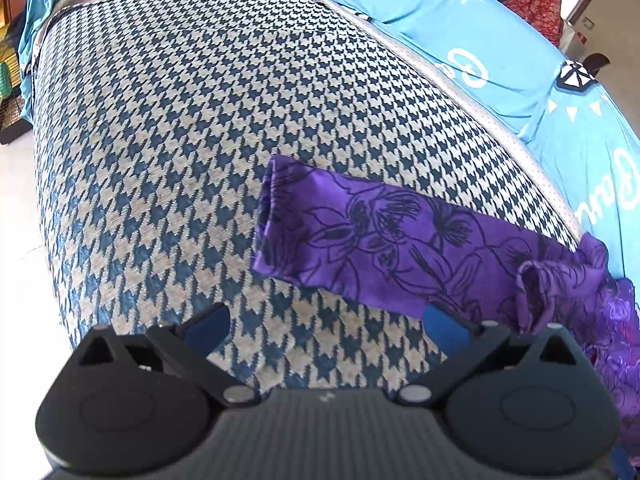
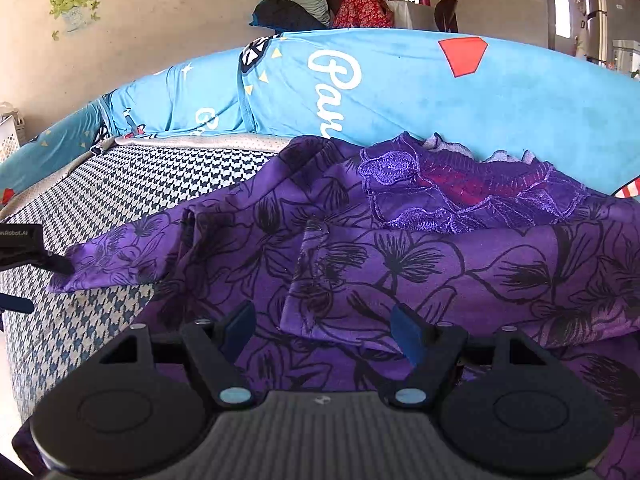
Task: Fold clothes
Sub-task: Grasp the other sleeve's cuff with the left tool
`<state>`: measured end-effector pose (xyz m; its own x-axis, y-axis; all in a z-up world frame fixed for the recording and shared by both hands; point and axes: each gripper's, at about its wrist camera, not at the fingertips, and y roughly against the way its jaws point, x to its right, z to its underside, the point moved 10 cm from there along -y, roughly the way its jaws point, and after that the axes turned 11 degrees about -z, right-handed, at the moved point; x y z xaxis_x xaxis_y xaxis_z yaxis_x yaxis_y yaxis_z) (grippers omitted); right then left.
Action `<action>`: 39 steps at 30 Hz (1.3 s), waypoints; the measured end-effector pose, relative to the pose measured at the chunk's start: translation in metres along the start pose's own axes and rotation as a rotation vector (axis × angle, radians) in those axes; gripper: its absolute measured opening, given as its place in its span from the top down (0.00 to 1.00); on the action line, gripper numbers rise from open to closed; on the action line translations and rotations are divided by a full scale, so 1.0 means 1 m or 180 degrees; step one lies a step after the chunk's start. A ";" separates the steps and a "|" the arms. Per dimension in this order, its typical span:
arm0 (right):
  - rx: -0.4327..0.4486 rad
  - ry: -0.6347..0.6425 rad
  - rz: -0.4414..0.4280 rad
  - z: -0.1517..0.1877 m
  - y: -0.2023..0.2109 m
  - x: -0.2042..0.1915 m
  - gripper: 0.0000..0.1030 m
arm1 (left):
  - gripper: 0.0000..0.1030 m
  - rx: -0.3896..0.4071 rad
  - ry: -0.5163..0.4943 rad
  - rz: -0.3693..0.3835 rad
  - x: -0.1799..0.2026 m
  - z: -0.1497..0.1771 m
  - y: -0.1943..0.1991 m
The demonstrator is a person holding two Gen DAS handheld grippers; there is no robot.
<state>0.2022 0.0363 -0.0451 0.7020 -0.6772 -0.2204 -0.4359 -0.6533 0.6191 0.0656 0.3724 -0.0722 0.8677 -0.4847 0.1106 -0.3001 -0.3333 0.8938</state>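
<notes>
A purple garment with black flower outlines (image 2: 400, 256) lies crumpled on a houndstooth cushion (image 1: 200, 120). Its sleeve (image 1: 360, 240) stretches flat to the left in the left wrist view. My left gripper (image 1: 326, 328) is open, low over the cushion, its right finger at the sleeve's near edge. My right gripper (image 2: 324, 328) is open and empty just above the garment's body. An embroidered purple and red neckline (image 2: 460, 184) lies at the garment's far side. The left gripper's fingers (image 2: 52, 264) show at the sleeve end in the right wrist view.
A blue printed cover (image 2: 400, 80) drapes the sofa back behind the cushion; it also shows in the left wrist view (image 1: 500, 40). The cushion's left edge drops to a white floor (image 1: 16, 200). A wall with plant stickers (image 2: 74, 0) and a doorway stand beyond.
</notes>
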 end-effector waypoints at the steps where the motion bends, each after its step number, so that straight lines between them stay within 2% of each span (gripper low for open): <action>1: -0.0007 0.0019 -0.0004 0.002 0.004 -0.004 0.28 | 0.00 -0.0022 0.0043 0.0008 -0.004 -0.003 -0.003; 10: -0.0210 -0.0107 -0.0165 0.037 0.015 -0.030 0.25 | 0.00 -0.0102 0.0212 0.0088 -0.016 -0.012 -0.019; 16: -0.0300 0.0109 -0.0091 0.042 0.008 -0.035 0.25 | 0.00 -0.0123 0.0353 0.0392 -0.015 -0.020 -0.028; 19: -0.0347 0.0141 -0.0085 0.044 0.005 -0.035 0.25 | 0.00 -0.0189 0.0462 0.0705 -0.010 -0.023 -0.027; 22: -0.0385 0.0140 -0.0073 0.047 0.002 -0.034 0.25 | 0.00 -0.0226 0.0455 0.0900 -0.003 -0.023 -0.029; 31: -0.0444 0.0202 -0.0076 0.050 -0.004 -0.037 0.25 | 0.02 -0.0120 0.0665 0.1043 -0.001 -0.027 -0.030; 34: -0.0463 0.0206 -0.0074 0.050 -0.006 -0.037 0.25 | 0.17 -0.0035 0.0647 0.0932 -0.003 -0.029 -0.028; 36: -0.0471 0.0217 -0.0069 0.051 -0.007 -0.038 0.25 | 0.42 -0.0013 0.0646 0.0892 -0.004 -0.029 -0.027; 39: -0.0485 0.0237 -0.0061 0.052 -0.008 -0.038 0.25 | 0.45 -0.0032 0.0708 0.0878 -0.003 -0.027 -0.031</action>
<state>0.1496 0.0497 -0.0810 0.7515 -0.6346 -0.1802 -0.3356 -0.6030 0.7237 0.0834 0.4061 -0.0880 0.8199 -0.3669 0.4394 -0.5322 -0.2059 0.8212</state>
